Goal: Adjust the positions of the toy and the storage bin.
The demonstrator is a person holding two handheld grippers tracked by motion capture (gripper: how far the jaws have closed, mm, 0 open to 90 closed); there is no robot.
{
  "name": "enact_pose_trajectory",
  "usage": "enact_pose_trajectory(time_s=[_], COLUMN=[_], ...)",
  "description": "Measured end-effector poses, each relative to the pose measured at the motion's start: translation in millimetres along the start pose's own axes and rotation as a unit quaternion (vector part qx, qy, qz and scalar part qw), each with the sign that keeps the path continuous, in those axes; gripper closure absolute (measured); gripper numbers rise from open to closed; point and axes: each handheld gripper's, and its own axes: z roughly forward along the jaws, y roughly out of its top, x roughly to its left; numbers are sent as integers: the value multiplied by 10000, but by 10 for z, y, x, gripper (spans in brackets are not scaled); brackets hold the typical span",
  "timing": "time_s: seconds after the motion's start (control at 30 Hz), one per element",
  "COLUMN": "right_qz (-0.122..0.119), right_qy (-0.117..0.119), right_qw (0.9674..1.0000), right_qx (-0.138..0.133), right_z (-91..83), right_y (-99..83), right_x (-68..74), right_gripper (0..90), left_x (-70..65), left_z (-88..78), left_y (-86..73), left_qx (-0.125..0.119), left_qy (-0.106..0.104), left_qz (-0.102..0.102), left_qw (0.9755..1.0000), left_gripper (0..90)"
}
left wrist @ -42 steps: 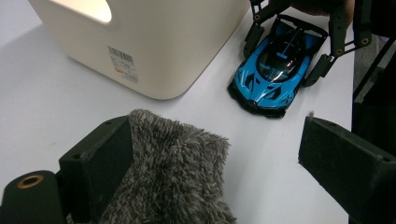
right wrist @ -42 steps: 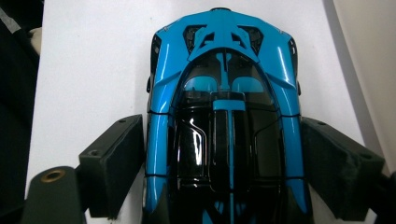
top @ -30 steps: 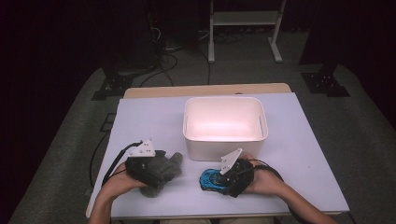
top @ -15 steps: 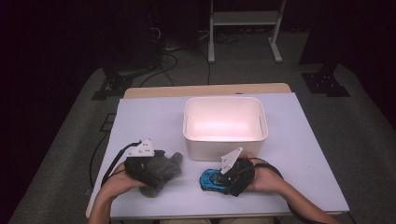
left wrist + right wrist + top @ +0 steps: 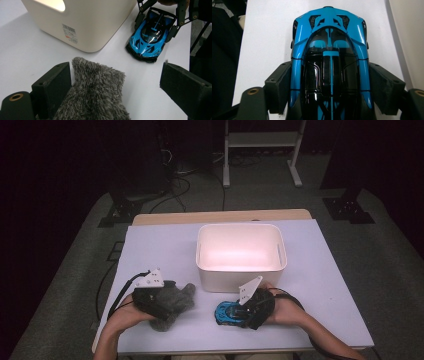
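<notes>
On the white table (image 5: pixel 165 245), the right gripper (image 5: pixel 248 310) squeezes the blue car (image 5: pixel 329 65); lift slowly into the tub (image 5: pixel 241 270). The left gripper (image 5: pixel 115 87) is open around the fuzzy toy (image 5: pixel 96 92).

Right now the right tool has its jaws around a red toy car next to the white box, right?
Not quite: the toy car is blue, not red, as the right gripper view shows. The right tool does have its jaws around it, next to the white box.

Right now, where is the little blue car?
The blue toy car sits near the table's front edge, just in front of the white bin, between the right gripper's jaws, right of the grey plush.
</notes>
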Motion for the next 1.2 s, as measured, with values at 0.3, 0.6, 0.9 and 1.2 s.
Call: enact_pose_trajectory(time_s=[0.3, 0.6, 0.9, 1.2], right_qz=[-21, -77, -115, -192], right_qy=[121, 223, 296, 389], right_qw=[9999, 9996, 9992, 9984], right_qx=[-70, -151, -236, -367], right_z=[-64, -235, -440, -686], right_y=[38, 122, 250, 423], right_x=[28, 70, 123, 180], right_gripper=[251, 251, 251, 251], left_x=[15, 29, 44, 60], left_z=[-13, -9, -8, -8], left_y=[-10, -29, -43, -56], left_qx=[-10, -24, -21, -4], left_qy=[19, 6, -3, -12], left_qz=[-8, -43, -56, -71], left_qw=[10000, 10000, 10000, 10000], left_gripper=[97, 97, 97, 97])
